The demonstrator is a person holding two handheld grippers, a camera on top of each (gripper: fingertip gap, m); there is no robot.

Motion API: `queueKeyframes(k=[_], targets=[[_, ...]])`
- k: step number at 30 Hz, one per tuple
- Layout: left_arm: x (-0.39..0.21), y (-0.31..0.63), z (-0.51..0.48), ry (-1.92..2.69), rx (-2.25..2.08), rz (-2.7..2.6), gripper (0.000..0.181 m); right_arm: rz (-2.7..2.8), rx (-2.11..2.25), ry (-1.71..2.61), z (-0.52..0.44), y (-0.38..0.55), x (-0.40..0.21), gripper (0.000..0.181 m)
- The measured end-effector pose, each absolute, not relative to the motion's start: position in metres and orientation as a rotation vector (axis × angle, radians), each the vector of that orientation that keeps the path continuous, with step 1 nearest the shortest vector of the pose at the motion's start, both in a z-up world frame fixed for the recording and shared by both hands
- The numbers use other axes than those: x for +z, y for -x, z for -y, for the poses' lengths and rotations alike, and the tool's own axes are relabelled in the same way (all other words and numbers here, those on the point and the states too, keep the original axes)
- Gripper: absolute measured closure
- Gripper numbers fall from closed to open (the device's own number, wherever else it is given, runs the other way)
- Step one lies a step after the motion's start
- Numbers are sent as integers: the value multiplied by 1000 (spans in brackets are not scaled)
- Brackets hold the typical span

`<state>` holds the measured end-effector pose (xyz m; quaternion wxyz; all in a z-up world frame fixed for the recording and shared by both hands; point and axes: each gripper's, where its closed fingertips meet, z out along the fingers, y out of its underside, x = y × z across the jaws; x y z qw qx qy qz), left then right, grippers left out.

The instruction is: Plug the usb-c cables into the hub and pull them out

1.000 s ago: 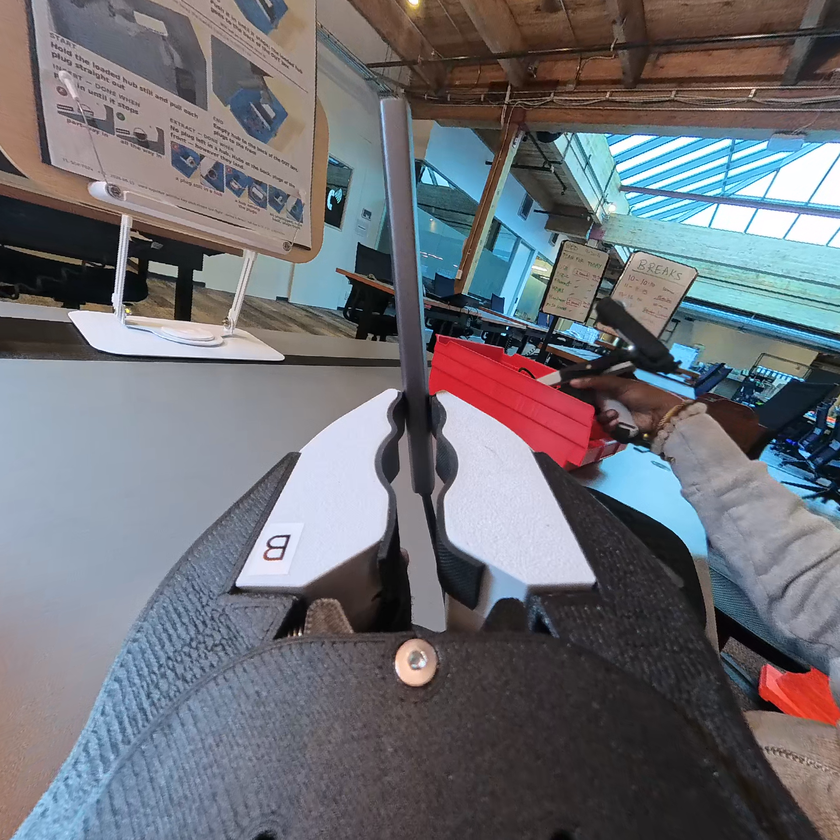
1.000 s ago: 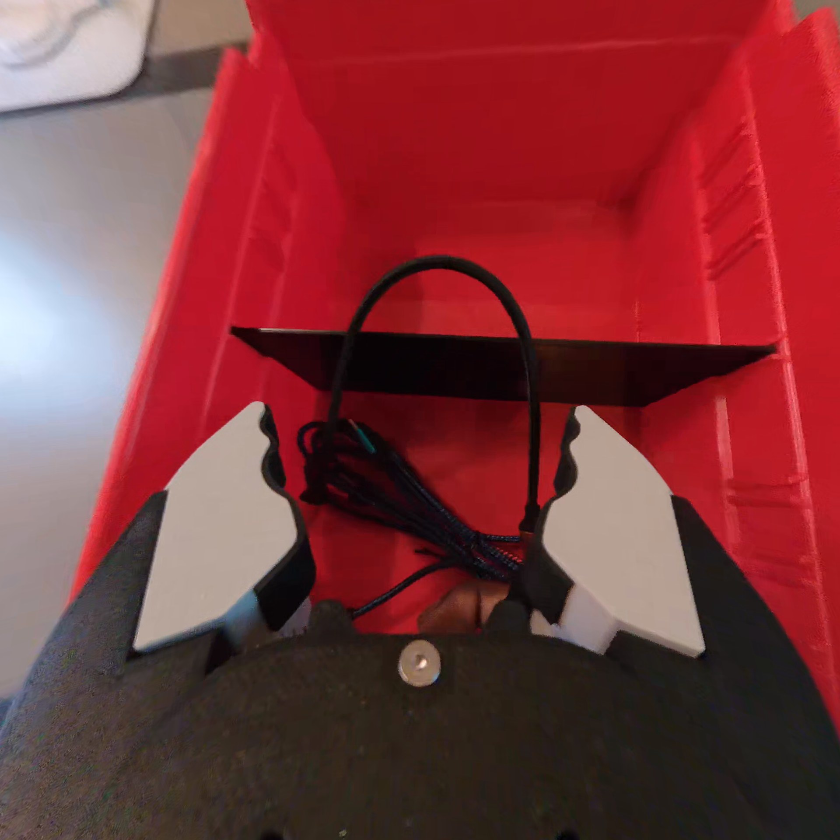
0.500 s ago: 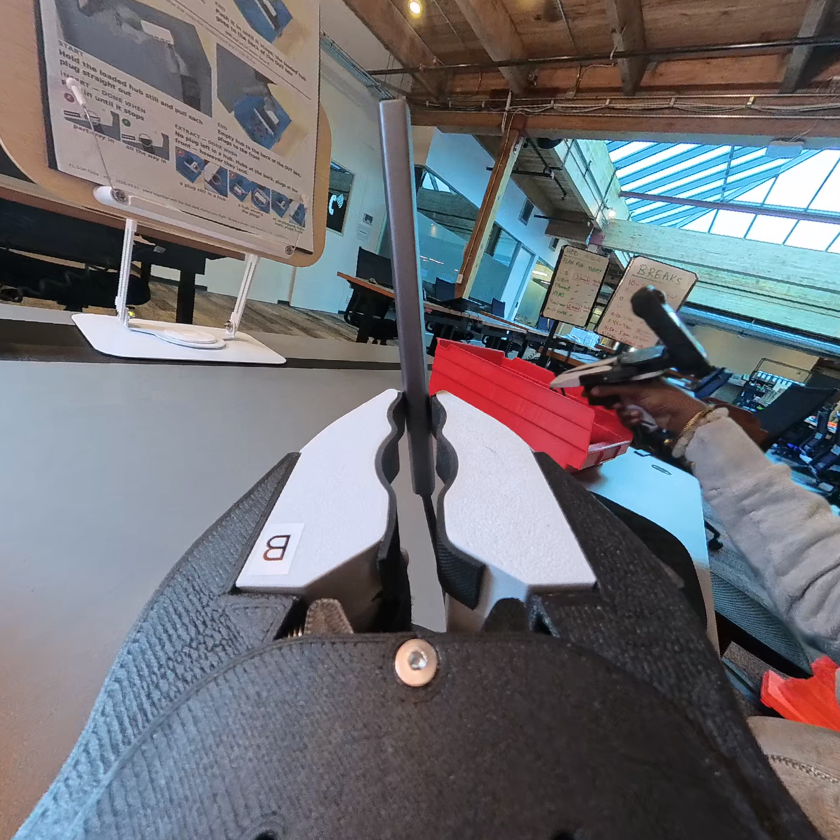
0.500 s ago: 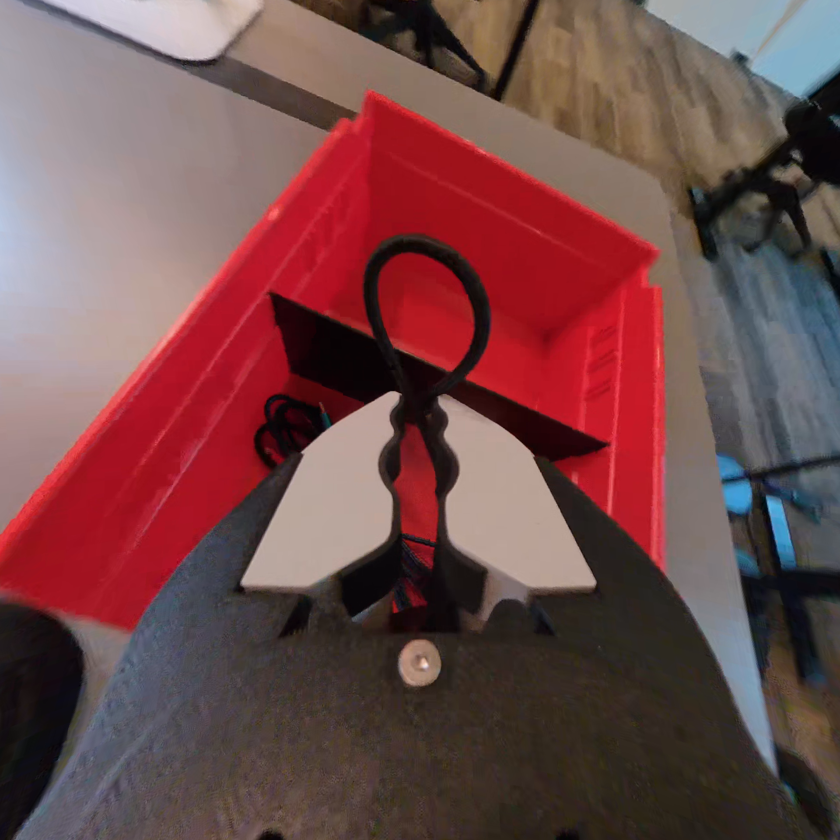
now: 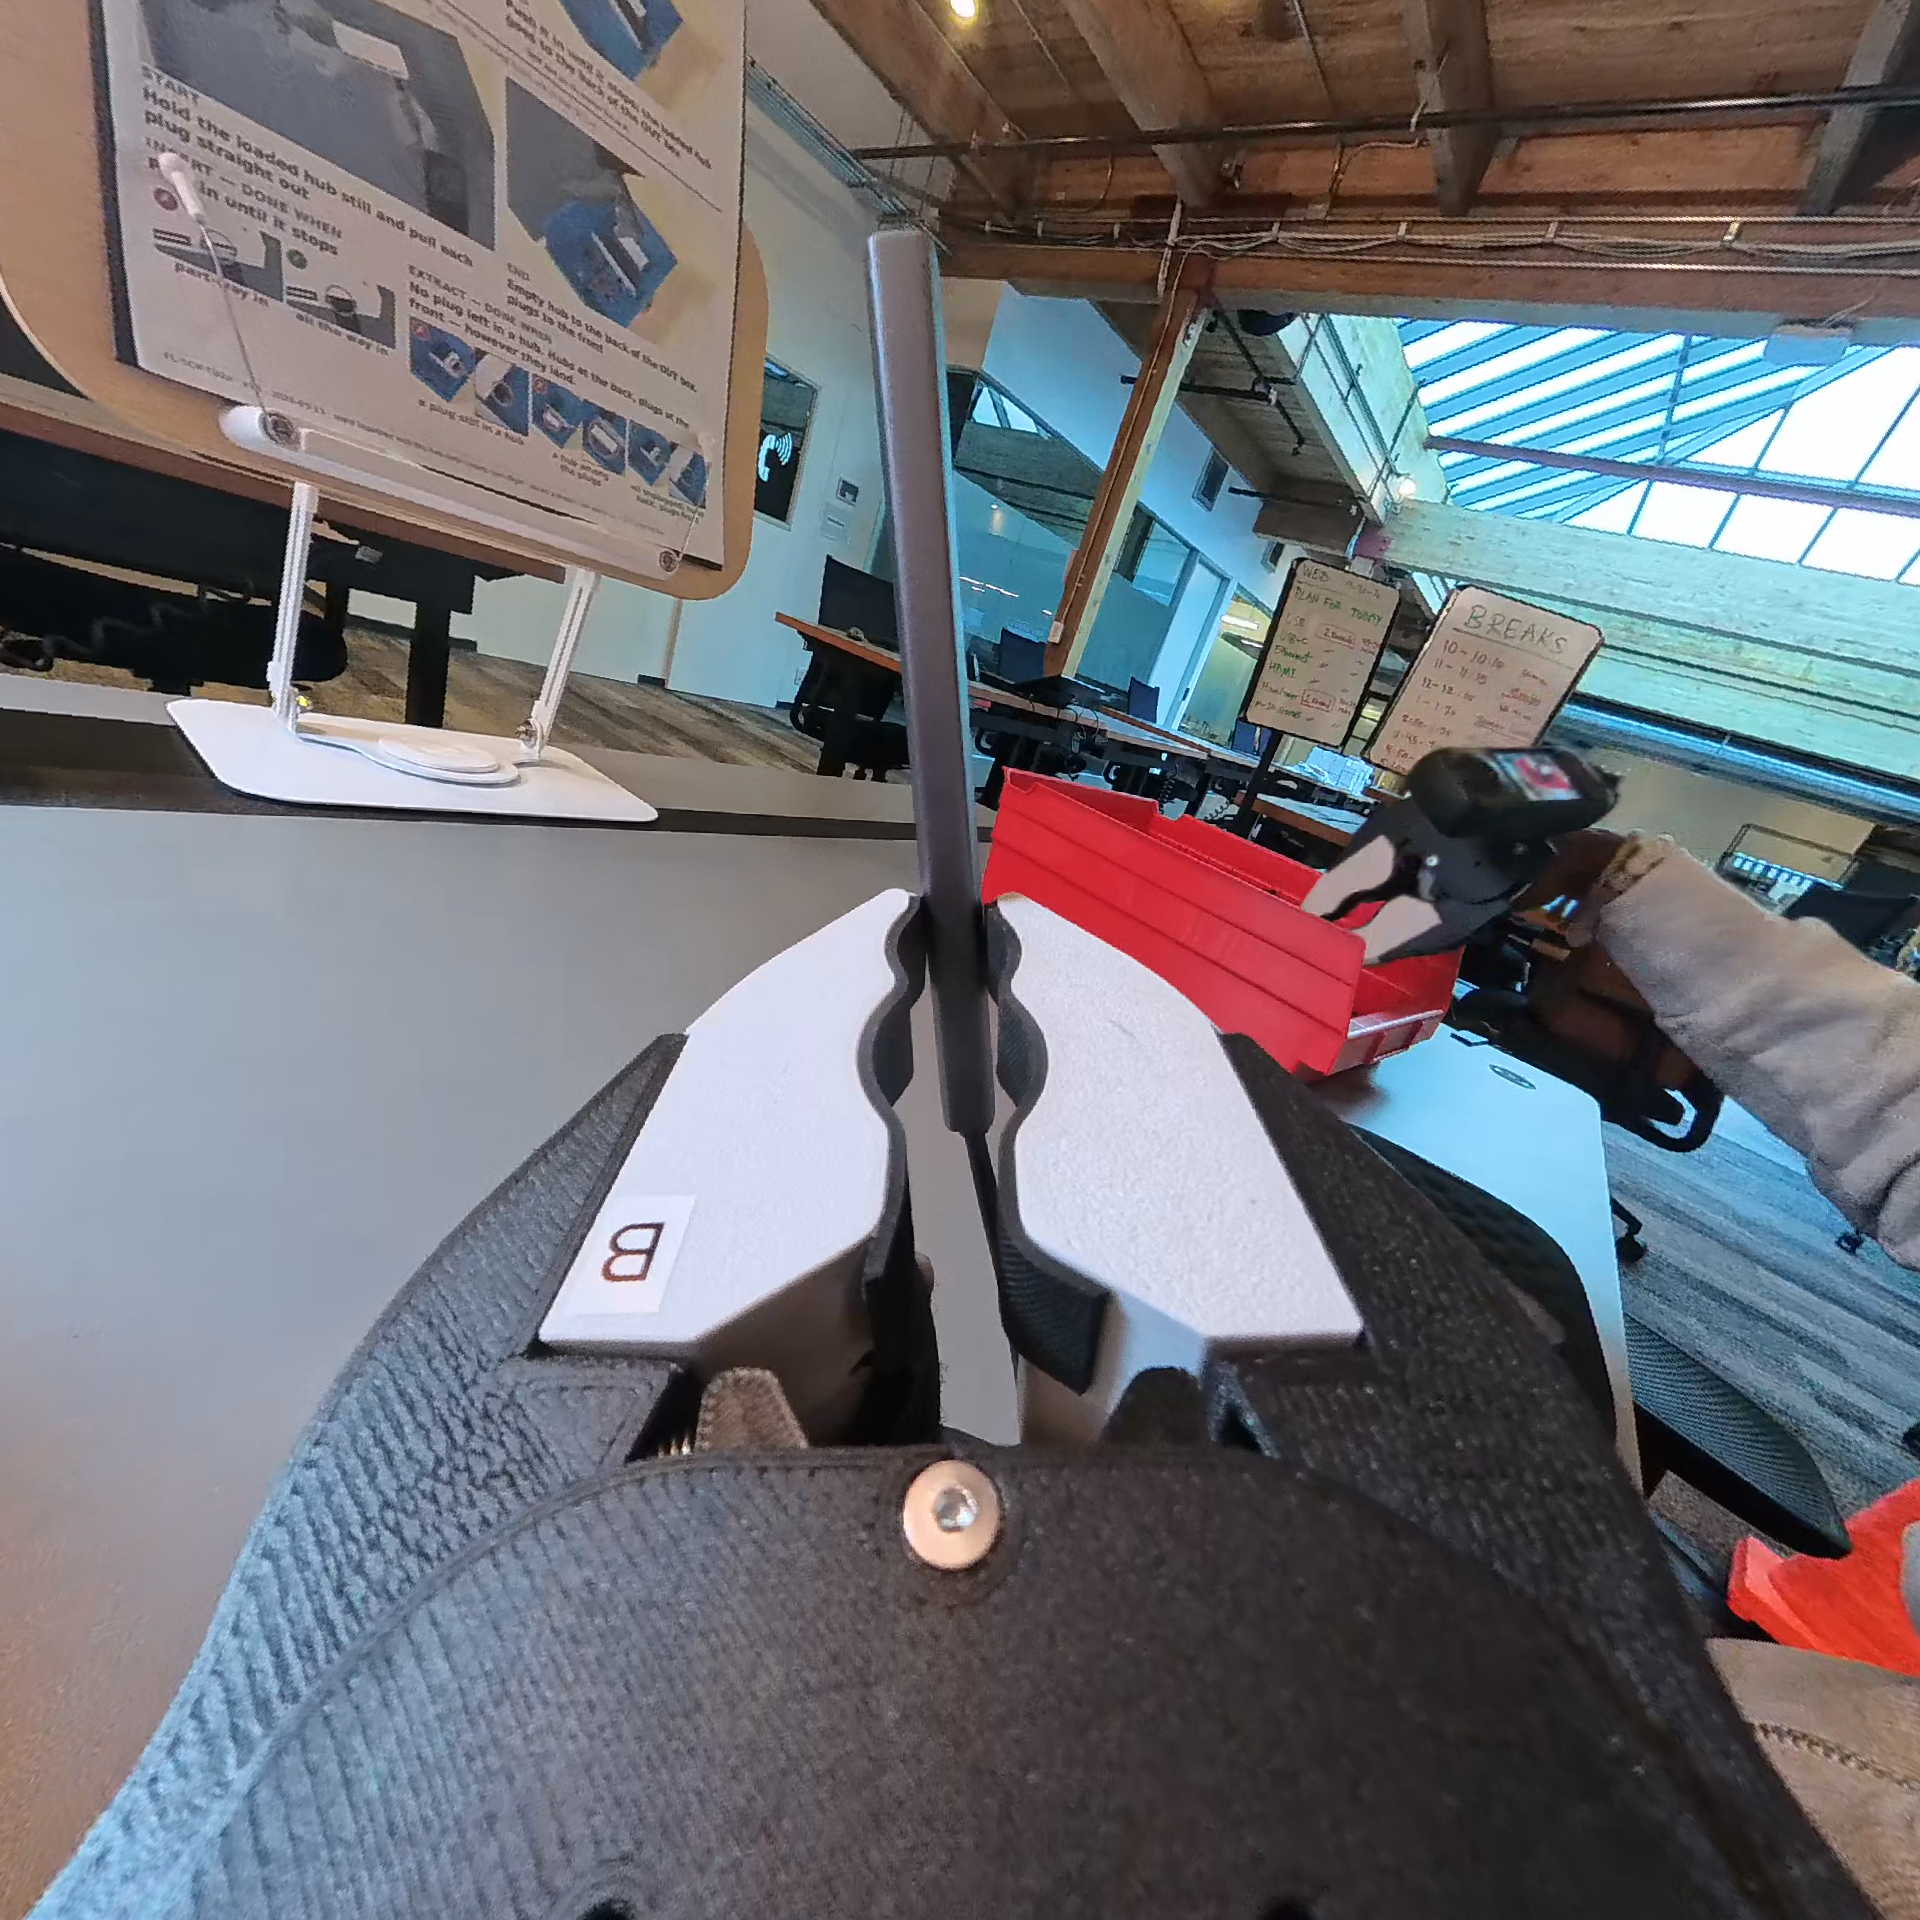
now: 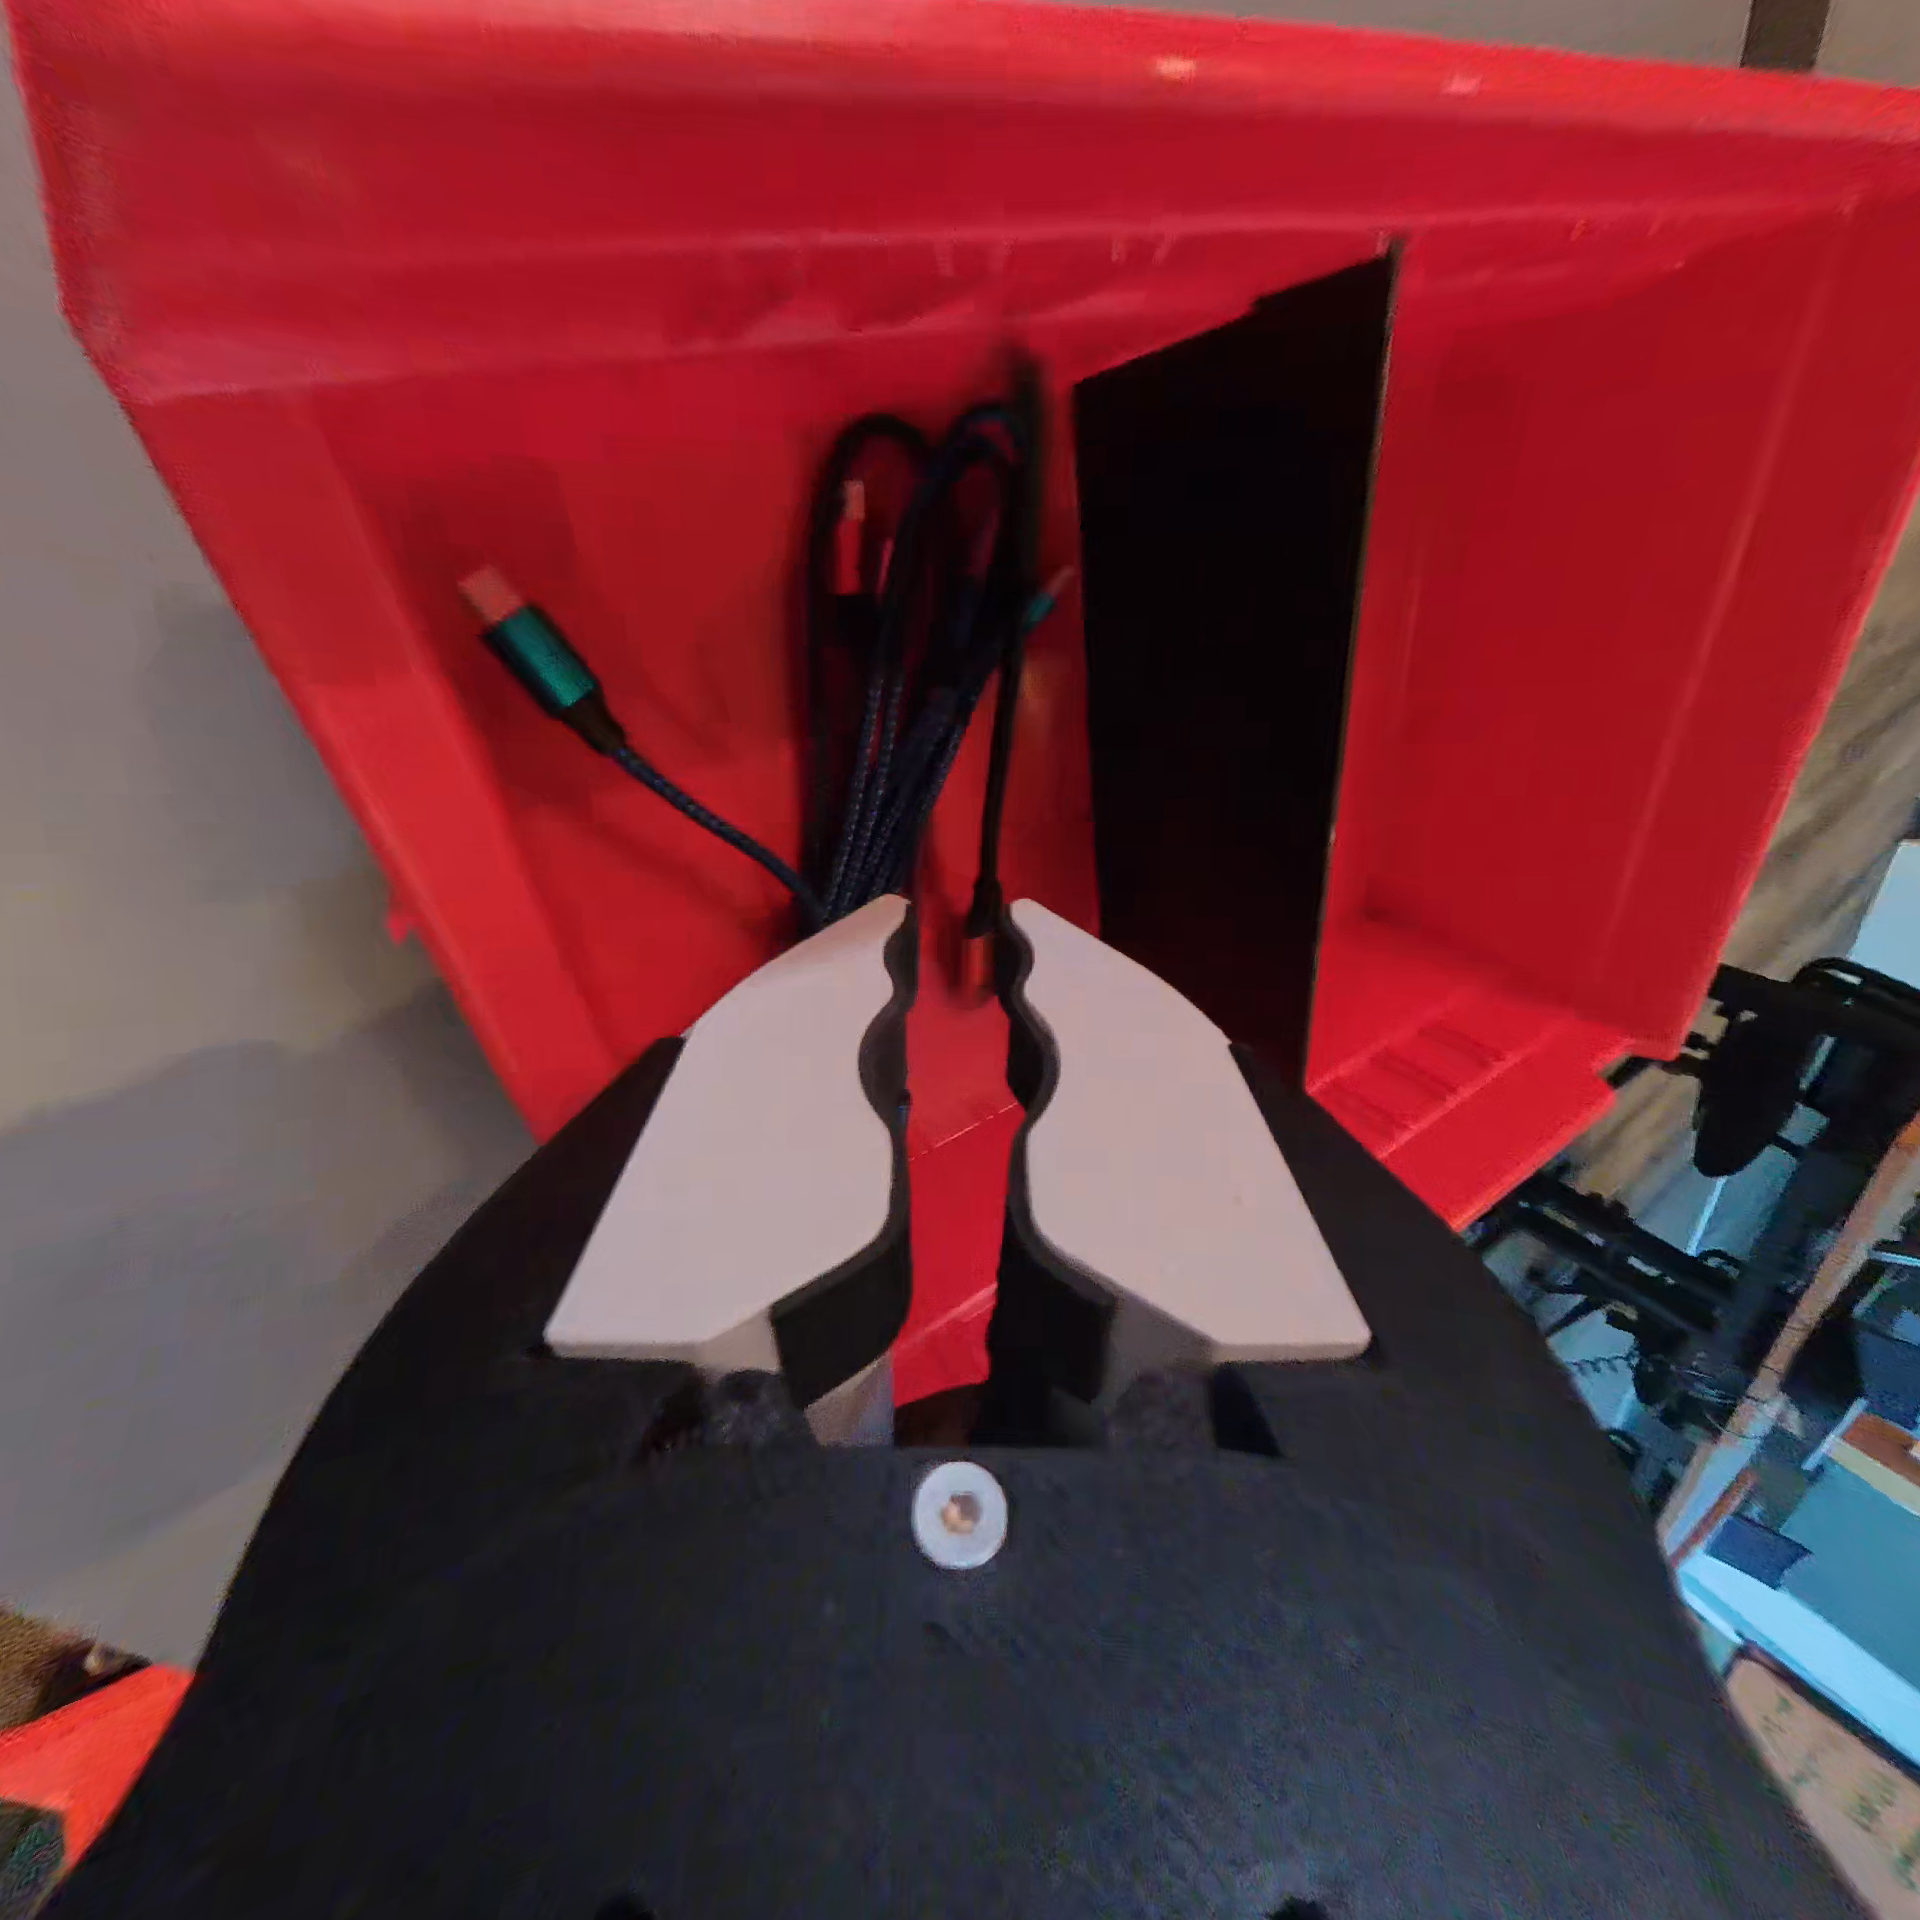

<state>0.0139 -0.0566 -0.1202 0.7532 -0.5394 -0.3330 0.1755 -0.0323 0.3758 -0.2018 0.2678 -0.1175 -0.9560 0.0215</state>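
My left gripper (image 5: 951, 920) is shut on a thin dark grey hub (image 5: 914, 582), held edge-on and standing upright above the grey table (image 5: 364, 1039). My right gripper (image 6: 961, 920) is at the red bin (image 6: 623, 260), its jaws nearly closed on the plug end of a black usb-c cable (image 6: 992, 790). That cable runs on into a bundle of braided cables (image 6: 883, 675) in the bin. One cable with a green plug (image 6: 540, 655) lies apart on the left. In the left wrist view the right gripper (image 5: 1371, 909) sits at the bin's near end (image 5: 1174, 914).
A black divider (image 6: 1226, 675) splits the bin, and the cables lie on its left side. An instruction board (image 5: 416, 260) on a white stand (image 5: 416, 769) is at the table's far left. A person's grey sleeve (image 5: 1766, 1018) reaches in from the right. An orange-red object (image 5: 1829, 1590) is at the lower right. The gap from one gripper's tips to the other's is roughly 45 cm.
My right gripper closed on a cable loop, lifted it, then swung down close to the bin and now grips near the plug. The left gripper and hub stayed still.
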Motion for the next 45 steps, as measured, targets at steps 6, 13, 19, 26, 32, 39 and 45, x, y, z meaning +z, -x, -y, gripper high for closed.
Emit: queueKeyframes(k=[6,13,19,26,32,39,45], targets=[[-120,-14,57,1176,382,727,171,2531,369,451,-356,42,-185,158],[-119,-13,58,1164,369,734,171,2113,1343,722,-273,24,-83,127],[-118,-17,54,1187,388,694,171,1656,2200,591,-157,-27,-5,128],[-116,-42,25,1321,441,462,171,2255,2151,165,8,-52,-80,134],[-118,-61,7,1395,439,297,170,2294,2162,-9,43,-68,-107,166],[-28,-90,79,724,743,232,137,1932,2324,154,-10,-40,-52,172],[-55,-58,80,836,705,388,125,1650,2212,289,-75,-19,9,171]])
